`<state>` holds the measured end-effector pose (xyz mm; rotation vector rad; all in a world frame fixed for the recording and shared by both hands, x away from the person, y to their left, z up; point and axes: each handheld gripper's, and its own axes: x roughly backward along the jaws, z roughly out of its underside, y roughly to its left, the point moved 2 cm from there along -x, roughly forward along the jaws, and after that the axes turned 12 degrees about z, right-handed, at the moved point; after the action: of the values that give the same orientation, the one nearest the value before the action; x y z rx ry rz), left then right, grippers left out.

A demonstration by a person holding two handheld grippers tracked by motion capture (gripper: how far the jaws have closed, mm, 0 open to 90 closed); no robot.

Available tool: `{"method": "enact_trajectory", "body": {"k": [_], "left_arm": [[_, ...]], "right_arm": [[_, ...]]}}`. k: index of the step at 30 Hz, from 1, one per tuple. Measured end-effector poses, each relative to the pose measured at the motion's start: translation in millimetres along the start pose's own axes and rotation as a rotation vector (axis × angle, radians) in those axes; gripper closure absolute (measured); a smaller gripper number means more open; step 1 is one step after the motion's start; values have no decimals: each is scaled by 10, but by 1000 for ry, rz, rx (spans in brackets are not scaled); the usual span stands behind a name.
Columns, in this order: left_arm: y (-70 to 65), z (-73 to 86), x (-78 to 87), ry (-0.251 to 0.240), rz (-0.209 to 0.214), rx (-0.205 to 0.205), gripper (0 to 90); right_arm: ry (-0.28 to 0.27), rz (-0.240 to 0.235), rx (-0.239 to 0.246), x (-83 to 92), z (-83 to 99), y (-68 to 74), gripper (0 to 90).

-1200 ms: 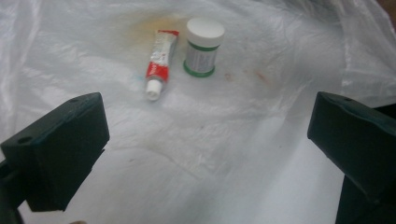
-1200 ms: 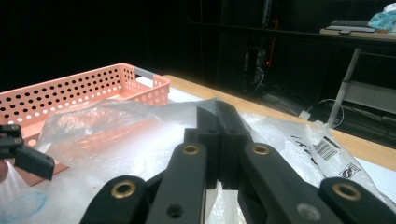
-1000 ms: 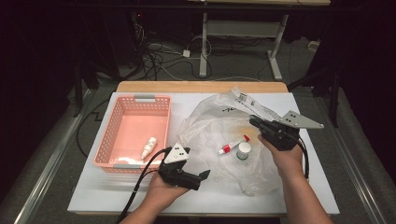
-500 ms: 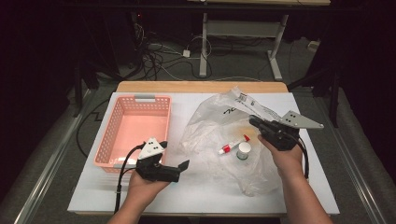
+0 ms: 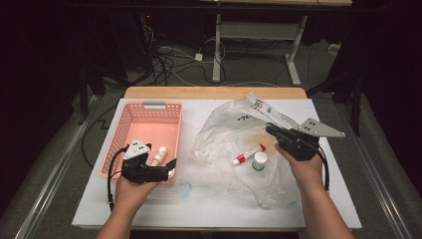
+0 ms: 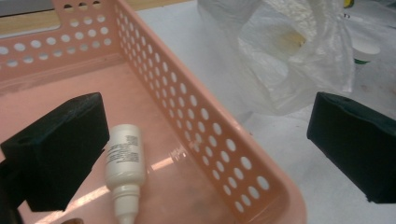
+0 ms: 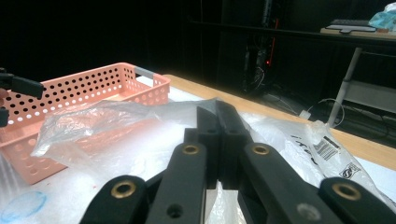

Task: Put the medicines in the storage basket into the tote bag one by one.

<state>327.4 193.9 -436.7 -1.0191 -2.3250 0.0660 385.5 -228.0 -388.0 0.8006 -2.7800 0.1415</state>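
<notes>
White table (image 5: 219, 209) spreads under both my hands, with a dark room behind it. Close to me, my left gripper (image 5: 171, 167) hangs over the near right corner of the pink basket (image 5: 149, 107), and its jaws are spread wide with nothing between them. One jaw is over the basket floor and the other is past the basket wall, over the table. Just beside the inside jaw lies a small white bottle (image 6: 123, 163) on the basket floor. My right gripper (image 5: 271, 130) is pinched tight on the edge of the clear plastic bag (image 5: 224, 129) and holds it up a bit. Under the bag, just below this gripper, lie a red and white tube (image 5: 247, 155) and a little white jar (image 5: 259, 160).
</notes>
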Motion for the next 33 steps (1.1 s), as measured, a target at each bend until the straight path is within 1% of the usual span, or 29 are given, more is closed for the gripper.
{"method": "enact_trajectory", "body": {"k": [4, 6, 12, 15, 16, 17, 21, 24, 26, 28, 32, 33], "left_arm": [[89, 13, 55, -8, -12, 24, 0], [115, 15, 82, -14, -22, 30, 0], [202, 27, 152, -11, -51, 45, 0], [222, 2, 165, -14, -39, 61, 0], [222, -19, 168, -25, -27, 69, 0], [218, -45, 167, -24, -22, 65, 0], [220, -183, 121, -1, -26, 50, 0], [257, -285, 56, 31, -36, 48, 0], [299, -347, -1, 55, -33, 52, 0], [354, -397, -67, 81, -32, 61, 6], [490, -452, -205, 130, -25, 100, 20], [526, -458, -236, 149, -24, 106, 35]], "right_arm": [[0, 1, 0, 0, 2, -7, 900], [-1, 0, 1, 0, 2, -6, 900], [-2, 3, -3, 6, -2, -9, 900], [1, 2, -1, 7, -1, -5, 900], [0, 3, 2, 6, -1, -3, 900], [0, 4, 3, 5, -1, -1, 900], [2, 3, 3, -5, 3, -4, 900], [-1, 1, 2, 3, -1, -9, 900], [-3, 1, -1, 10, -3, -17, 900], [-4, 2, -4, 13, -5, -21, 900], [-12, 3, -3, 26, -16, -32, 900], [-12, 4, -5, 29, -18, -33, 900]]}}
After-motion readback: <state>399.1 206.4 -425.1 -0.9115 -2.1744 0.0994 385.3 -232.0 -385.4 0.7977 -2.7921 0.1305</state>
